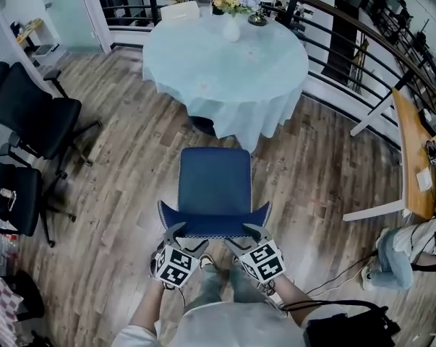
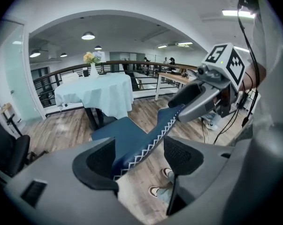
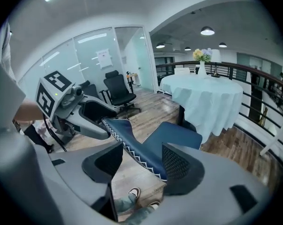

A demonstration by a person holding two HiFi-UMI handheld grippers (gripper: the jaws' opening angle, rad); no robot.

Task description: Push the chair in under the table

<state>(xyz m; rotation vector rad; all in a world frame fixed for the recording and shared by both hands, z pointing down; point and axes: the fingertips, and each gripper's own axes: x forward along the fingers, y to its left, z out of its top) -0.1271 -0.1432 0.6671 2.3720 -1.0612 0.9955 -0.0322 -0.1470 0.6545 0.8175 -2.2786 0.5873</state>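
1. Head view: the left gripper (image 1: 176, 231) and right gripper (image 1: 255, 231) meet the backrest (image 1: 215, 226) of the chair (image 1: 215, 186). Its seat lies beyond the jaws, well short of the table (image 1: 225, 63).
2. Left gripper view: the jaws stand apart. The backrest (image 2: 148, 139) runs between them unclamped, apparently positioned for a grip.
3. Right gripper view: the jaws are likewise apart, astride the backrest (image 3: 134, 149). Paired holds would probably keep the push straight.

The chair (image 1: 215, 186) wears matt blue upholstery edged with white zigzag stitching (leather or cloth, hard to tell). The floor (image 1: 124, 201) is wood plank with a soft sheen; the tablecloth (image 1: 225, 71) is smooth pale cloth.
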